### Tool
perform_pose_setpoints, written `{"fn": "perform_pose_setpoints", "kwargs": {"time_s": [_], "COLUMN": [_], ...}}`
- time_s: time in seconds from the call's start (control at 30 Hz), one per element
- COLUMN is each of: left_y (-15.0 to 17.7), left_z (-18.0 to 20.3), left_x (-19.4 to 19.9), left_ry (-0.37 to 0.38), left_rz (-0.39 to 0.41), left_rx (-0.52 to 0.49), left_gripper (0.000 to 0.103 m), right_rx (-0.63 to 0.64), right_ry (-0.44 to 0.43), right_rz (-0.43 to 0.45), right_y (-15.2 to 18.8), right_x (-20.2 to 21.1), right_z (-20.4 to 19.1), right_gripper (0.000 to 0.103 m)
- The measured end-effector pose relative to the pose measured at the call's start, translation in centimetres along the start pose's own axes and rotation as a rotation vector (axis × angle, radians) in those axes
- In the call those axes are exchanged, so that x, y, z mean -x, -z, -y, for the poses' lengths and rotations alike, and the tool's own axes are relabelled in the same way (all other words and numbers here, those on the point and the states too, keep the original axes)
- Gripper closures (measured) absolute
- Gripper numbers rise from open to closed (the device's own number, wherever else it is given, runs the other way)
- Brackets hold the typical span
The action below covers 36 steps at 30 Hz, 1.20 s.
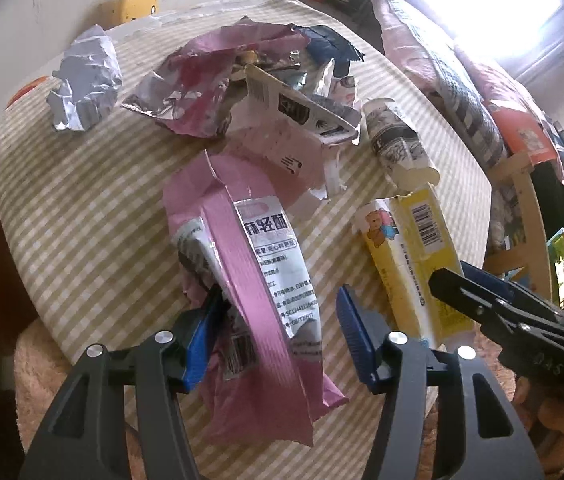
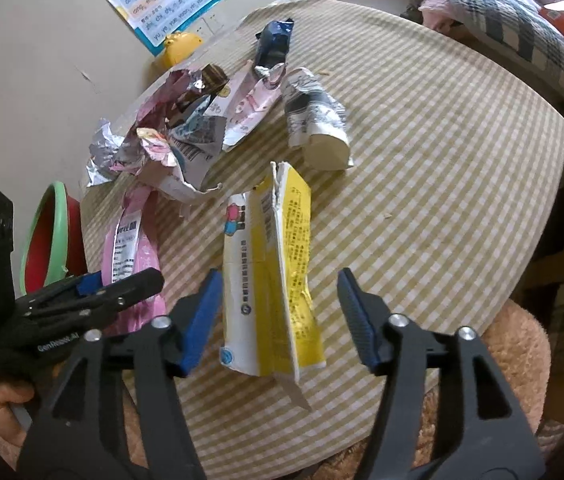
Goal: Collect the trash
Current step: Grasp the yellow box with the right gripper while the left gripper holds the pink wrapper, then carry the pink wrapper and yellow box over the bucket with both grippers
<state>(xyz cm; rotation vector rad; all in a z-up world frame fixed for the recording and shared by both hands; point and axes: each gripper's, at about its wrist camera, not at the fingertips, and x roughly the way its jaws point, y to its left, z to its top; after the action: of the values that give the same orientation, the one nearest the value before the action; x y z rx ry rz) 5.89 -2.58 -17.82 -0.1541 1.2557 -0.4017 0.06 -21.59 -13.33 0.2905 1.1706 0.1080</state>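
Jaws apart around pink wrapper point(image 1: 257, 280), yellow carton point(image 2: 273, 280)

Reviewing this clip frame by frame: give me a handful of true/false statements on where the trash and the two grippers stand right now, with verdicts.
1. The pink wrapper lies between the left gripper fingers. True.
2. The right gripper is clamped shut on the yellow carton. False: its jaws stand open, with the carton lying between them on the table.
3. A crumpled silver foil ball sits apart from the main trash pile. True.
4. The tablecloth is plain blue. False: it is checked in beige and white.
5. A green-rimmed red bin stands beside the table. True.
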Motion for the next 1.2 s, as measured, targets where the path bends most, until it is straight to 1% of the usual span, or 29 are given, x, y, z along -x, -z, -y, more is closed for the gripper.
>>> {"fn": "perform_pose_setpoints", "kwargs": {"time_s": [0.07,0.1,0.13,0.23,0.27,0.3,0.33,0.37,0.4,0.43,0.63,0.73,0.9,1.03,1.2], "left_y": [0.1,0.1,0.1,0.3,0.4,0.6,0.6,0.7,0.8,0.9,0.7,0.5,0.3,0.2,0.2], "left_z": [0.1,0.2,0.1,0.1,0.1,0.1,0.2,0.2,0.1,0.1,-0.6,-0.9,-1.1,-1.5,-1.7], "left_x": [0.0,0.1,0.2,0.6,0.8,1.1,1.3,1.8,2.2,2.5,5.6,6.8,8.3,9.1,9.9], "left_ry": [-0.023,-0.022,-0.018,-0.029,-0.034,-0.040,-0.043,-0.049,-0.051,-0.053,-0.076,-0.085,-0.103,-0.113,-0.133], "left_rz": [0.006,0.003,0.005,0.017,0.022,0.029,0.035,0.047,0.057,0.067,0.160,0.199,0.247,0.275,0.309], "left_rx": [-0.018,-0.027,-0.028,-0.036,-0.040,-0.043,-0.046,-0.048,-0.048,-0.048,-0.034,-0.024,-0.020,-0.012,-0.016], "left_gripper": [0.063,0.066,0.068,0.070,0.070,0.070,0.070,0.070,0.070,0.070,0.070,0.070,0.070,0.070,0.070], "right_rx": [0.008,0.008,0.009,0.012,0.012,0.010,0.007,0.008,0.008,0.002,-0.020,-0.037,-0.027,0.000,0.022], "right_ry": [0.004,0.006,0.010,0.009,0.001,-0.014,-0.033,-0.030,-0.033,-0.045,-0.079,-0.104,-0.122,-0.122,-0.124], "right_rz": [-0.013,-0.020,-0.030,-0.049,-0.050,-0.048,-0.048,-0.041,-0.033,-0.028,0.031,0.070,0.139,0.164,0.167], "right_y": [0.0,0.0,0.0,0.2,0.3,0.4,0.4,0.4,0.4,0.4,-0.1,-0.6,-1.6,-2.2,-2.2], "right_x": [-0.5,-0.8,-1.2,-1.9,-2.0,-2.0,-1.9,-1.8,-1.6,-1.3,0.9,2.4,4.8,5.7,6.1], "right_z": [-0.2,-0.3,-0.4,-0.4,-0.4,-0.4,-0.3,-0.4,-0.3,-0.3,-0.3,-0.6,-1.6,-2.8,-3.8], "right_gripper": [0.043,0.043,0.043,0.043,0.045,0.050,0.059,0.060,0.073,0.077,0.078,0.078,0.077,0.077,0.077]}}
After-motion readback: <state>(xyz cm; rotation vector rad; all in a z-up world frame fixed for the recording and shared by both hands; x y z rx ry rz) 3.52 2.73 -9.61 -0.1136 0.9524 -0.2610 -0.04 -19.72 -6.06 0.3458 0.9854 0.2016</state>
